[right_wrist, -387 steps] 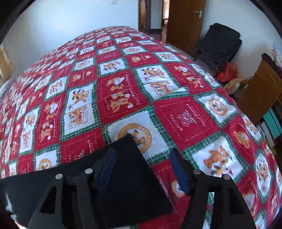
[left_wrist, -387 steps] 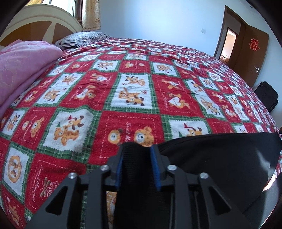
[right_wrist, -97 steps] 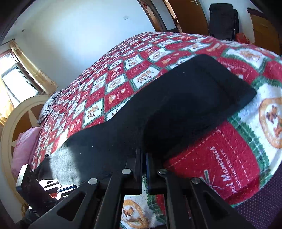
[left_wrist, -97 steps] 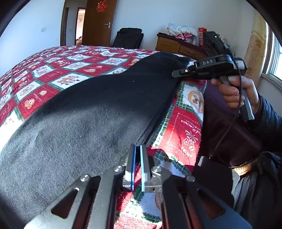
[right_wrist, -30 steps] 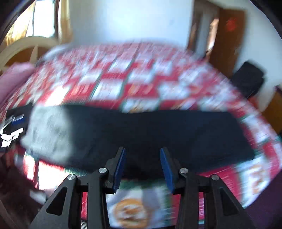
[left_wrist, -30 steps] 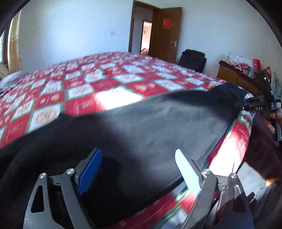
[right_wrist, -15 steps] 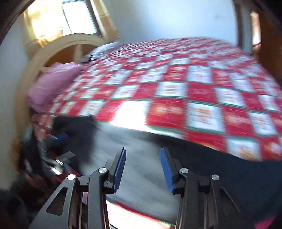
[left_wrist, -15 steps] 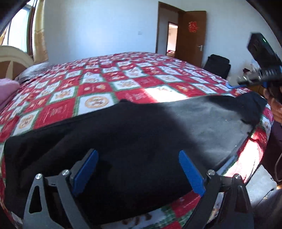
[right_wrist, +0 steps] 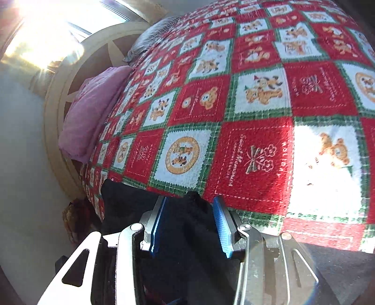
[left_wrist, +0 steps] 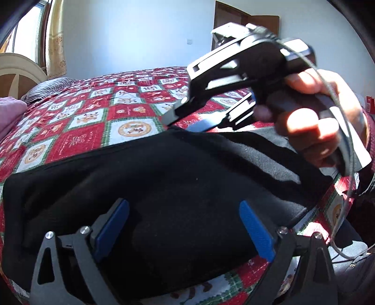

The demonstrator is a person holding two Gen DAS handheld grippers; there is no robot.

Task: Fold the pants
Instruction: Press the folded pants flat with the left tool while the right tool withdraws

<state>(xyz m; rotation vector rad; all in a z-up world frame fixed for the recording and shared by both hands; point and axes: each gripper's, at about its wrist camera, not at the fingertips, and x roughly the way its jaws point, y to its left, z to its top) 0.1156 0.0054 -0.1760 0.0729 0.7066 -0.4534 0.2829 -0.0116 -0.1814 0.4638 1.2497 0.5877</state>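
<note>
The black pants (left_wrist: 164, 187) lie along the near edge of the bed. My left gripper (left_wrist: 185, 215) is open wide just above them, blue pads (left_wrist: 112, 225) apart, holding nothing. My right gripper (left_wrist: 187, 122), held in a hand, reaches over the pants' far edge in the left wrist view. In the right wrist view the right gripper (right_wrist: 189, 211) has its blue pads (right_wrist: 220, 223) apart with a raised bit of the black pants (right_wrist: 187, 223) between them. The pads do not press the cloth.
The bed wears a red, white and green patchwork cover (right_wrist: 257, 117). A pink blanket (right_wrist: 89, 112) and a cream headboard (right_wrist: 58, 93) are at the left. A striped pillow (left_wrist: 44, 90) lies at the head. A wooden door (left_wrist: 260, 21) is at the far wall.
The right gripper has swung across to the pants' far edge near the left gripper and now has cloth between its pads. The left gripper stays open over the pants.
</note>
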